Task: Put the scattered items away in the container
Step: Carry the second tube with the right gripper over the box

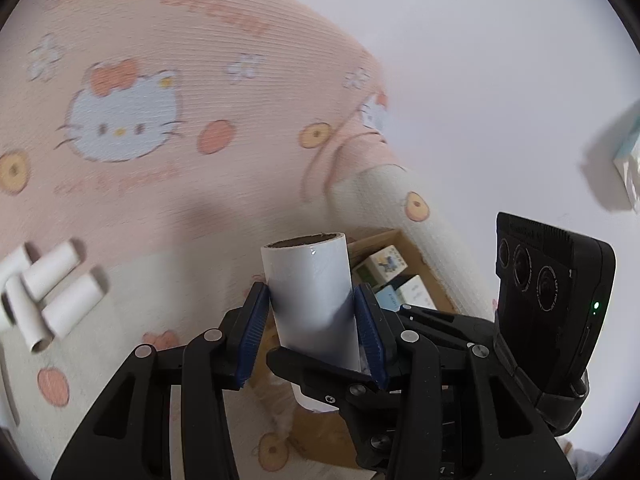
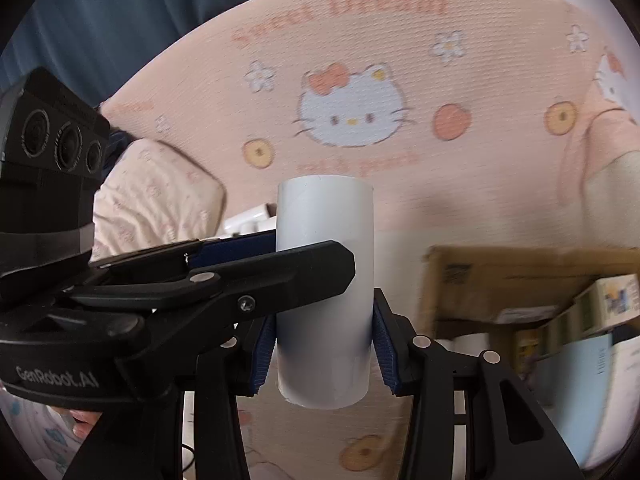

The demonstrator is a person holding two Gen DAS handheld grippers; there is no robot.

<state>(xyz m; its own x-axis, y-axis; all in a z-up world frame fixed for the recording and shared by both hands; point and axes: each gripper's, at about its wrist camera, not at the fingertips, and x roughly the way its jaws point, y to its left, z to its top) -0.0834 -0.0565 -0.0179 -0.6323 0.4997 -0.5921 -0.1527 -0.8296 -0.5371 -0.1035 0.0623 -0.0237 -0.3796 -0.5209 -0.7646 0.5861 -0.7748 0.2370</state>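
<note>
A white roll on a cardboard core (image 1: 310,296) stands upright between the blue pads of my left gripper (image 1: 312,312), which is shut on it. The same roll (image 2: 326,292) sits between my right gripper's pads (image 2: 325,346), also shut on it. The left gripper's fingers (image 2: 280,268) cross in front of the roll in the right wrist view; the right gripper's fingers (image 1: 340,372) cross in the left wrist view. A cardboard box (image 1: 404,246) with small cartons lies just behind the roll; it also shows in the right wrist view (image 2: 520,276).
Several white rolls (image 1: 52,288) lie scattered on the bed at left. A pink Hello Kitty pillow (image 1: 160,100) stands behind. A pale pillow (image 2: 160,196) and a dark blue curtain (image 2: 120,20) are at the left. A tissue pack (image 1: 630,160) is at the far right.
</note>
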